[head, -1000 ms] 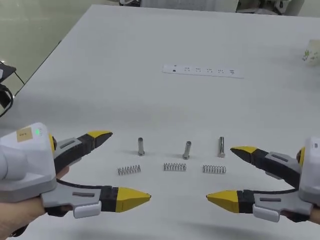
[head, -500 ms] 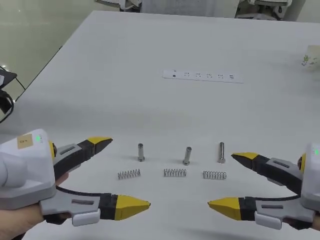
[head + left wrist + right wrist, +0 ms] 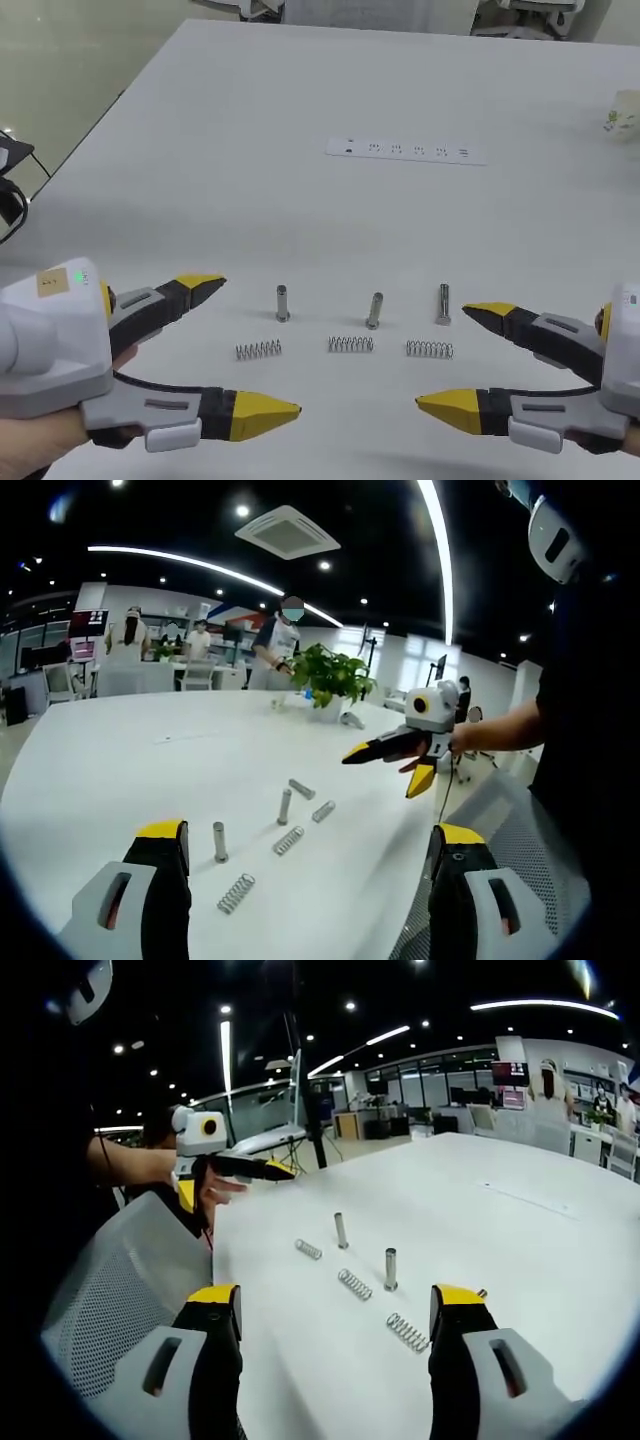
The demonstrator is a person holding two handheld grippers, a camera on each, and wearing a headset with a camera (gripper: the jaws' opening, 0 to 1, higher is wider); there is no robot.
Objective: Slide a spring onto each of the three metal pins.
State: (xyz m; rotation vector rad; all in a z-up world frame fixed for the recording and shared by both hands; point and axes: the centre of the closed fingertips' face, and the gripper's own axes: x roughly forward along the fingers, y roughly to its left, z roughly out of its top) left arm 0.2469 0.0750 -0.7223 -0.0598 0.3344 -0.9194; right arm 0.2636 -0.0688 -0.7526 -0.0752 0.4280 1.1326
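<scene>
Three short metal pins stand upright in a row on the white table: left pin [image 3: 282, 303], middle pin [image 3: 375, 310], right pin [image 3: 443, 303]. A small spring lies flat in front of each: left spring [image 3: 258, 350], middle spring [image 3: 350, 344], right spring [image 3: 429, 349]. My left gripper [image 3: 260, 345] hovers open at the left end of the row, holding nothing. At the right end my right gripper [image 3: 441, 357] is open and holds nothing too. The left gripper view looks along the pins [image 3: 284, 806] and springs [image 3: 289, 840]; the right gripper view shows them from the other end [image 3: 390, 1269].
A white power strip [image 3: 405, 149] lies flat farther back on the table [image 3: 200, 180]. A small pale object [image 3: 625, 110] sits at the far right edge. In the left gripper view a potted plant [image 3: 330, 675] stands at the table's end and people stand beyond it.
The head camera has tilted a little, shifting the whole picture. Both grippers stay open in much the same places, and the pins and springs have not moved.
</scene>
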